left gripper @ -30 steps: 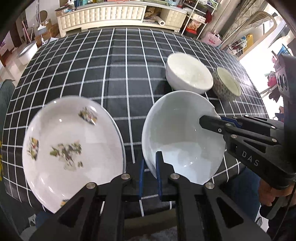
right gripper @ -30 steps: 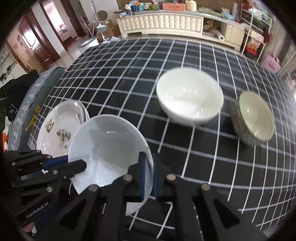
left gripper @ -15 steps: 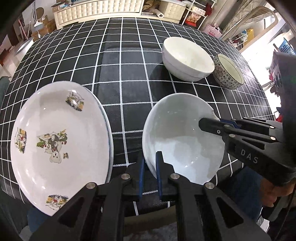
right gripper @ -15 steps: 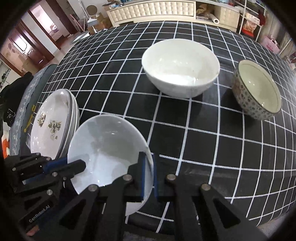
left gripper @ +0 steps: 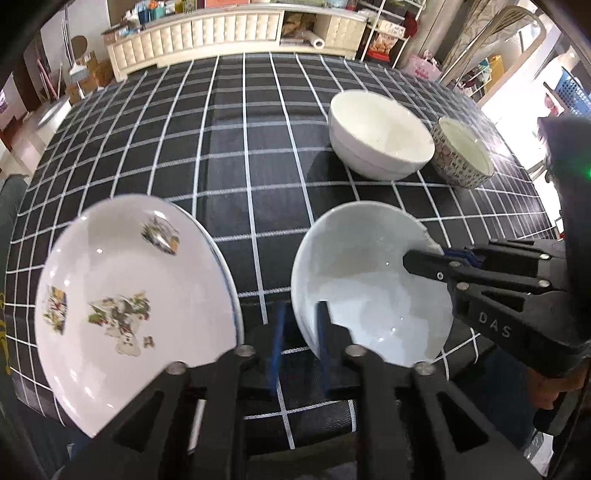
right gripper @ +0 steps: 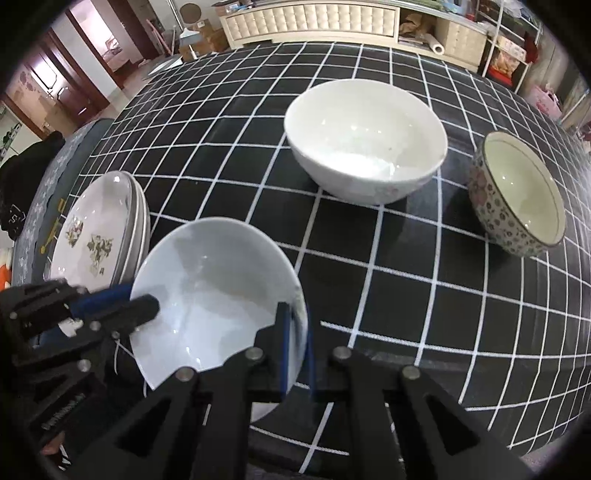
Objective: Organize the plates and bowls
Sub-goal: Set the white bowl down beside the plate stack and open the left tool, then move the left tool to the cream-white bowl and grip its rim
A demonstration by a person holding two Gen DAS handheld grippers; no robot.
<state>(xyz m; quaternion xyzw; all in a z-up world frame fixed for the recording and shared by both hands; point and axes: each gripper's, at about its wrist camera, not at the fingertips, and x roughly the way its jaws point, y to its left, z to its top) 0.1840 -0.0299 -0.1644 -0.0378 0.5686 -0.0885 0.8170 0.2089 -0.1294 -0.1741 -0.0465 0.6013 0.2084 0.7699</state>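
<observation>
A plain white bowl (left gripper: 365,280) hangs low over the near edge of the table, next to a stack of picture-printed plates (left gripper: 129,280). My left gripper (left gripper: 300,310) straddles the bowl's near-left rim. Its jaws are opening, and a gap shows between the blue pads (left gripper: 277,332) and the rim. My right gripper (right gripper: 295,314) is shut on the bowl's opposite rim, and in the left wrist view this right gripper (left gripper: 424,258) comes in from the right. The right wrist view shows the white bowl (right gripper: 207,288), the left gripper (right gripper: 144,308) and the plates (right gripper: 96,229).
Farther back on the black checked tablecloth (left gripper: 240,147) stand a large white bowl (left gripper: 380,136) and a small flower-patterned bowl (left gripper: 461,151), close together. A cream sideboard (left gripper: 207,33) lies beyond the table. The table's front edge runs just under the grippers.
The left gripper's pads have parted from the white bowl's rim. The right gripper still grips the bowl, which has barely moved.
</observation>
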